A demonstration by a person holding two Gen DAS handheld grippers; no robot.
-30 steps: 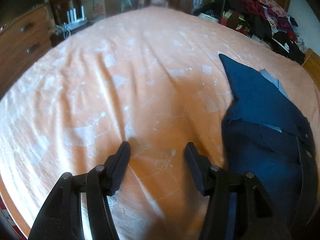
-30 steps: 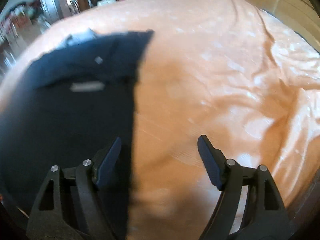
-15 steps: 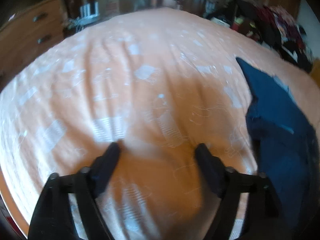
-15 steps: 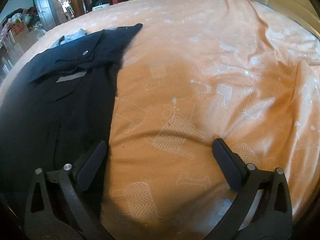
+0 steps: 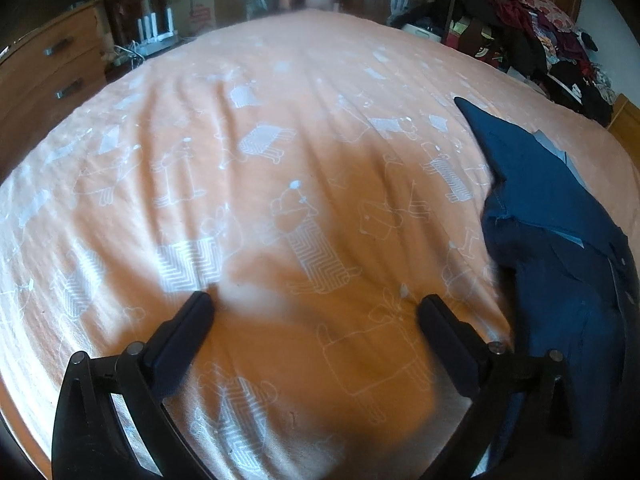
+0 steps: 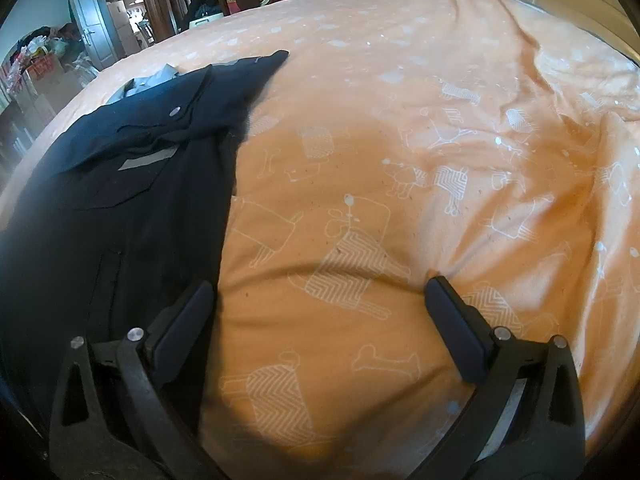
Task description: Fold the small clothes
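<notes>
- Two grippers hang low over an orange bedspread (image 5: 280, 128) printed with white cartoon animals.
- Left gripper (image 5: 316, 308): its fingers (image 5: 188, 328) stand wide apart with nothing between them but bare bedspread. The tips sit close to the cloth; whether they touch it I cannot tell.
- Right gripper (image 6: 320, 300): fingers (image 6: 452, 320) also spread wide and holding nothing. The right tip is at a small pucker in the bedspread. The left finger sits over the edge of the garment (image 6: 132, 184).
- The garment, dark blue, lies flat on the bedspread, in the left part of the right wrist view and along the right edge of the left wrist view (image 5: 560, 248).
- On it show a round snap (image 6: 175, 111), a pale grey strip (image 6: 148, 159) and a pocket flap. A lighter grey-blue lining (image 6: 156, 78) peeks out at its far end.
- The garment's straight edge runs from a pointed far corner down to the right gripper's left finger.
- A wooden dresser (image 5: 44, 76) stands off the bed's left side in the left wrist view.
- A heap of mixed clothes (image 5: 540, 36) is piled beyond the bed's far right corner.
</notes>
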